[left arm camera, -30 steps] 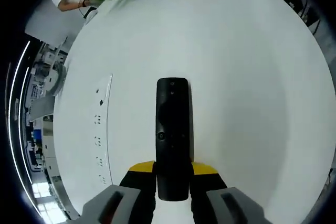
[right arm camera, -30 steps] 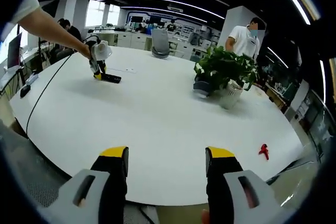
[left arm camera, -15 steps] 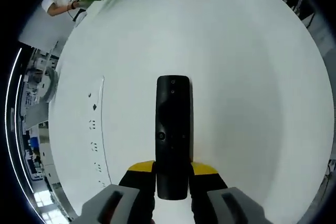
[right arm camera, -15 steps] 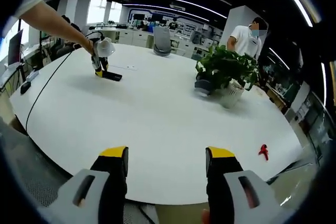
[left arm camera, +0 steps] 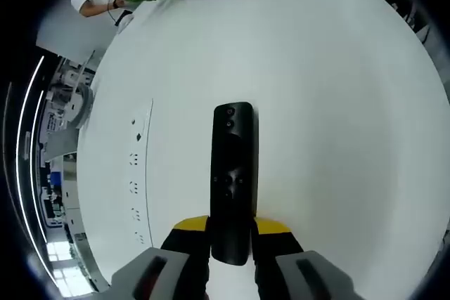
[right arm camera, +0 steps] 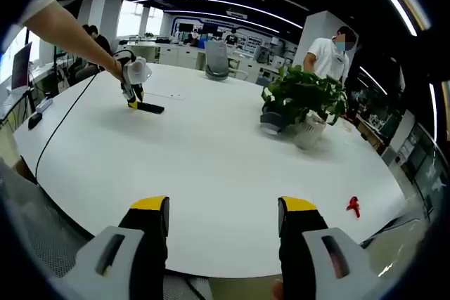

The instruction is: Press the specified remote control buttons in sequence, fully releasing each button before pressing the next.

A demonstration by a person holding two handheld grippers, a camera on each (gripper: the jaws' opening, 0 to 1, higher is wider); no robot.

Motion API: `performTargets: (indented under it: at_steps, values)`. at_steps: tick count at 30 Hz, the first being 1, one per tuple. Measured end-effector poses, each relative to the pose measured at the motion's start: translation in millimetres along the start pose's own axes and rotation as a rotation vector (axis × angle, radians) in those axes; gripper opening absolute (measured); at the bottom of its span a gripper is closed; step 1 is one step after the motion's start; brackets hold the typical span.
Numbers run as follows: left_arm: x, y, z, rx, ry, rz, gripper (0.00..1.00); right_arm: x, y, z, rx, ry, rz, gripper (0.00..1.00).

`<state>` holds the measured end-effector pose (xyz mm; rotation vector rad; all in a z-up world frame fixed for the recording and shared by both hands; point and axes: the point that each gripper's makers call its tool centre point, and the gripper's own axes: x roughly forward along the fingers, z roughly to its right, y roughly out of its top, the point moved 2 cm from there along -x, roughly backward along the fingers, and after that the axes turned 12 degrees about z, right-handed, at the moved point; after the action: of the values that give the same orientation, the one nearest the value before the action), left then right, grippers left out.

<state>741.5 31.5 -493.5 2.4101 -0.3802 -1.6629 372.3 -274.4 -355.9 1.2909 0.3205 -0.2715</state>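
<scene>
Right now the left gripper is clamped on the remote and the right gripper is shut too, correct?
Not quite. The left gripper is shut on the remote, but the right gripper is open, its jaws wide apart and empty over the table in the right gripper view.

Big round white table, glossy top, takes up most of the room here. On it: a slim black remote control lying flat near one edge, a leafy green potted plant in a pale pot toward the far side, and a small red object (too tiny to identify) close to the rim. There's also a flush white power-socket strip set into the top beside the remote.
</scene>
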Motion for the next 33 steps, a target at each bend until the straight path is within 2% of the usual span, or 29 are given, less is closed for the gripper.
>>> performTargets:
  at_steps: [2,3,6,7,9,10,13,15,17,19,20,24,30,33]
  values:
    - [-1,-0.3,-0.1,0.017,0.022,-0.008,0.22,0,0.1,0,-0.002,-0.002,0.0,0.66]
    - [-3,-2.6,-3.7,-0.026,0.062,-0.023,0.24,0,0.3,0,-0.002,-0.003,0.002,0.66]
    - [-8,-16.4,-12.3,-0.064,0.098,-0.094,0.31,0,-0.3,0,-0.005,-0.002,-0.002,0.67]
    - [-11,-15.5,-14.0,-0.059,0.105,-0.066,0.31,0,-0.6,-1,-0.005,0.0,-0.004,0.68]
    - [-19,-13.7,-16.4,-0.14,0.139,-0.034,0.31,0,-0.8,-1,-0.008,0.004,-0.004,0.68]
    - [-22,-12.3,-18.3,-0.153,0.152,-0.018,0.31,0,-0.1,-2,-0.008,0.007,-0.001,0.68]
    - [-36,-9.9,-18.9,-0.148,0.164,0.0,0.34,0,1.3,-2,-0.005,0.008,0.007,0.67]
    - [-49,-3.0,-20.9,-0.134,0.202,0.05,0.34,-1,4.9,-1,0.009,0.008,0.027,0.67]
    - [-61,3.2,-18.1,-0.176,0.224,0.097,0.36,-1,4.9,-1,0.017,0.006,0.028,0.68]
    - [-72,6.8,-12.2,-0.209,0.244,0.116,0.37,-2,6.3,-2,0.025,0.01,0.038,0.68]
    - [-79,10.1,-7.4,-0.201,0.25,0.134,0.37,-2,6.3,-3,0.023,0.012,0.037,0.68]
    - [-101,19.3,2.5,-0.242,0.314,0.227,0.38,-3,8.0,-7,0.016,0.031,0.046,0.68]
    - [-129,34.2,26.8,-0.278,0.329,0.325,0.37,-5,11.8,-8,0.032,0.042,0.067,0.66]
    - [-148,47.4,41.2,-0.334,0.352,0.411,0.37,-5,12.3,-11,0.032,0.059,0.071,0.66]
